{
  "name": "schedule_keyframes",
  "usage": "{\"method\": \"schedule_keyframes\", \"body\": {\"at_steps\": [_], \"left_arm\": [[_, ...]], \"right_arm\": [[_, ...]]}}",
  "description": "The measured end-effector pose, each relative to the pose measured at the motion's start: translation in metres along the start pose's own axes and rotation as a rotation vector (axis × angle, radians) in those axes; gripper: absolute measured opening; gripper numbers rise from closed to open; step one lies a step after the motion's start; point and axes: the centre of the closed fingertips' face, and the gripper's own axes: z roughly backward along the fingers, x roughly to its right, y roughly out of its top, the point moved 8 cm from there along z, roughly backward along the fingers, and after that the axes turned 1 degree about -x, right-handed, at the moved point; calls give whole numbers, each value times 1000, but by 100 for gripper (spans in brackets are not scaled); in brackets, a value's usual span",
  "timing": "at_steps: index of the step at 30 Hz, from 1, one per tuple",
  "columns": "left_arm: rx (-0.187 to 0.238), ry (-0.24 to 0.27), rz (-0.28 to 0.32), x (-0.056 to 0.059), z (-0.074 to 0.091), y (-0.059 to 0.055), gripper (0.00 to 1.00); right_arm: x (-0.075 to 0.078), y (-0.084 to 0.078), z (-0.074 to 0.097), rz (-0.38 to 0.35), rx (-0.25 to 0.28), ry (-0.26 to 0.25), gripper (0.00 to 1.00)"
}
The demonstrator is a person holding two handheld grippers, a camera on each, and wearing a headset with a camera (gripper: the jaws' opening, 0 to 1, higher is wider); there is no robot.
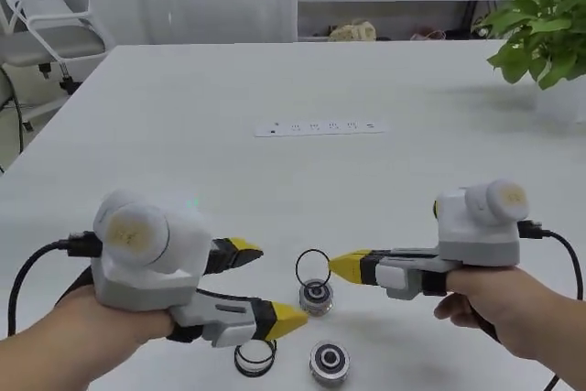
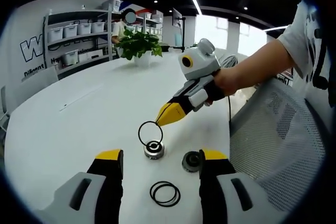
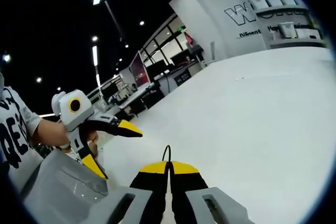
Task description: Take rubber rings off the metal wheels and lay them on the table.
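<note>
My right gripper (image 1: 334, 266) is shut on a thin black rubber ring (image 1: 312, 267), which stands upright with its lower edge at the top of a metal wheel (image 1: 316, 297). In the left gripper view the ring (image 2: 150, 132) rises from that wheel (image 2: 154, 149) up to the right gripper (image 2: 163, 119). A second wheel (image 1: 330, 361) sits nearer me, with two loose rings (image 1: 255, 357) lying flat beside it. My left gripper (image 1: 275, 286) is open, its fingers apart just left of the wheels, holding nothing. The right gripper view shows the shut right gripper (image 3: 169, 166) with the ring (image 3: 166, 153) sticking up.
The white table (image 1: 183, 135) stretches far ahead. A white power strip (image 1: 320, 127) lies across its middle, and a potted plant (image 1: 540, 25) stands at the far right. An office chair (image 1: 55, 34) stands beyond the table's left corner.
</note>
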Motion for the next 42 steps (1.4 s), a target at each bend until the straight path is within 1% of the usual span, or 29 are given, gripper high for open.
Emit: {"method": "schedule_keyframes", "body": {"at_steps": [3, 11, 15, 22, 27, 31, 34, 42], "left_arm": [[10, 11, 20, -1, 8, -2, 58], [44, 42, 43, -3, 28, -2, 63], [45, 54, 46, -1, 36, -4, 65], [42, 77, 35, 0, 49, -10, 71], [56, 89, 45, 0, 56, -11, 74], [53, 90, 41, 1, 61, -12, 75], [56, 94, 44, 0, 64, -14, 77], [57, 102, 52, 2, 70, -18, 81]], "right_arm": [[-2, 1, 0, 0, 1, 3, 0], [-7, 4, 1, -2, 15, 14, 0], [-9, 5, 0, -1, 14, 18, 0], [-15, 6, -3, -3, 16, 34, 0], [-22, 7, -7, -5, 16, 51, 0], [-25, 8, -9, -7, 17, 64, 0], [-27, 8, -11, -10, 15, 69, 0], [-34, 5, -18, -9, -2, 89, 0]]}}
